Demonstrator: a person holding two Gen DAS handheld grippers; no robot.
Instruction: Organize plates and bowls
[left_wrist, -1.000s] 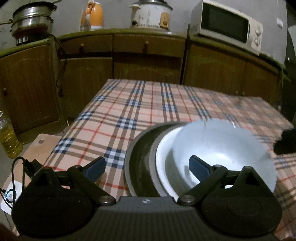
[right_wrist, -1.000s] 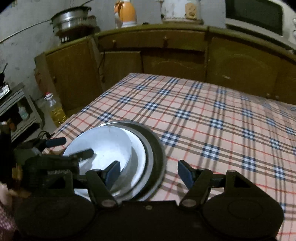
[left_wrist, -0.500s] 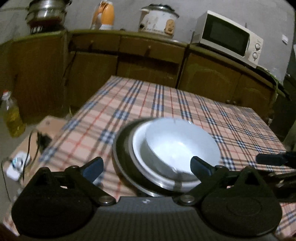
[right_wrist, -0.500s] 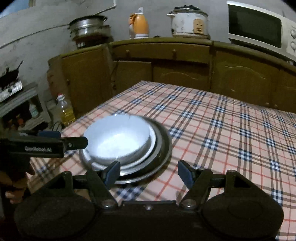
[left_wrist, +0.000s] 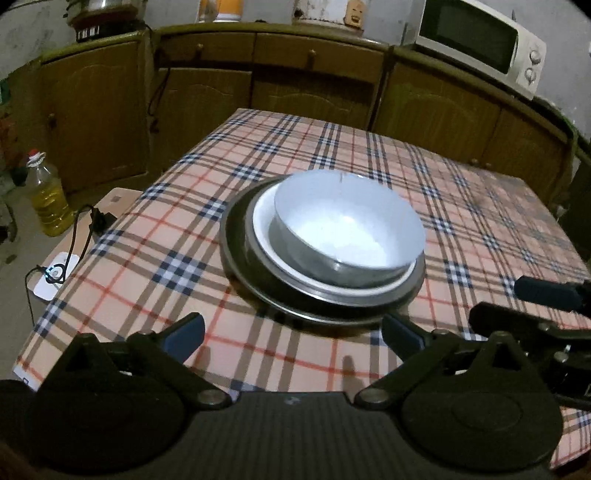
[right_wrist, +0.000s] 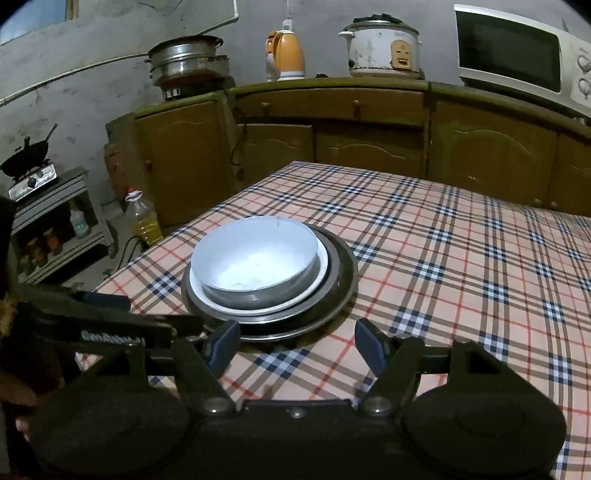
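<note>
Table (left_wrist: 303, 147) (plaid cloth) bears a plate stack (left_wrist: 240, 258).

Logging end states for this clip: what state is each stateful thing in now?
White bowl: upright, empty, nested on the stack.
White plate: flat under the bowl.
Dark metal tray: flat on the checked tablecloth, bottom of stack.
Left gripper: open, empty.
Right gripper: open, empty.
Microwave: door closed.

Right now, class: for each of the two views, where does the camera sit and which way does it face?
Left wrist: on the left hand-held gripper, jaws open, facing down-forward at the bowl; the right hand-held gripper shows alongside.
Right wrist: on the right hand-held gripper, jaws open, facing the bowl; the left one intrudes.
Shared: the stacked dishes, checked tablecloth, microwave.
</note>
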